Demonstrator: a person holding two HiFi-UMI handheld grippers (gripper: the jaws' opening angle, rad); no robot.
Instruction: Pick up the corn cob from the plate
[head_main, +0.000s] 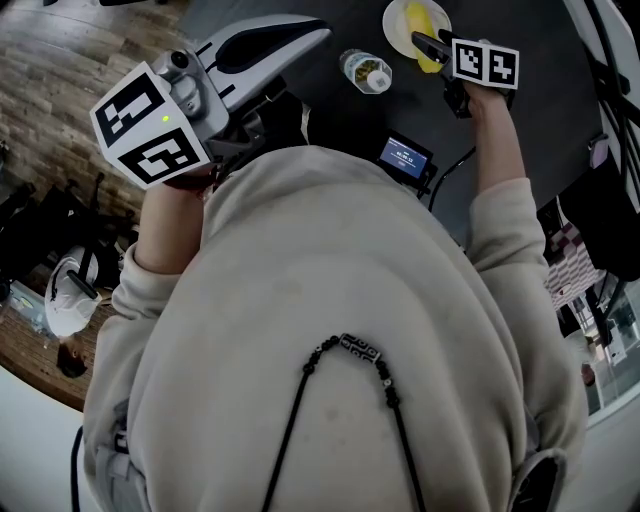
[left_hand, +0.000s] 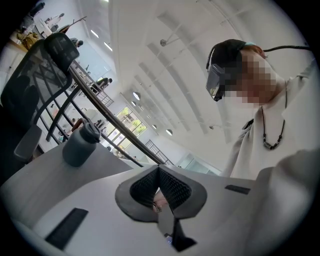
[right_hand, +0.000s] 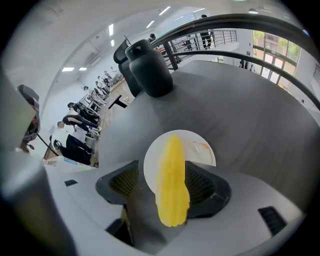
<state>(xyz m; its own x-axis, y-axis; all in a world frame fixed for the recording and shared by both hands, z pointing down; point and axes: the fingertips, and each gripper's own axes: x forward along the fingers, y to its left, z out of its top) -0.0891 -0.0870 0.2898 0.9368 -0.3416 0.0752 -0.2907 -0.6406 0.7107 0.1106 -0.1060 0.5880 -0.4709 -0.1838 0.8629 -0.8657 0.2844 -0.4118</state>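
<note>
The right hand-held gripper (right_hand: 165, 187) has its jaws spread wide and straddles the long yellow corn cob (right_hand: 172, 155). The left hand-held gripper (left_hand: 159, 192) is pressed together and empty. The cob lies on a round white plate (right_hand: 202, 150) on the dark grey bench (right_hand: 250, 110). It sits nearer one pad, so closing off-centre could roll it or skid the plate.

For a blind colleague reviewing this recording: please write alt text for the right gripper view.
A yellow corn cob lies on a white plate, between the open jaws of the right hand-held gripper. A dark bottle stands beyond on the grey table.
</note>
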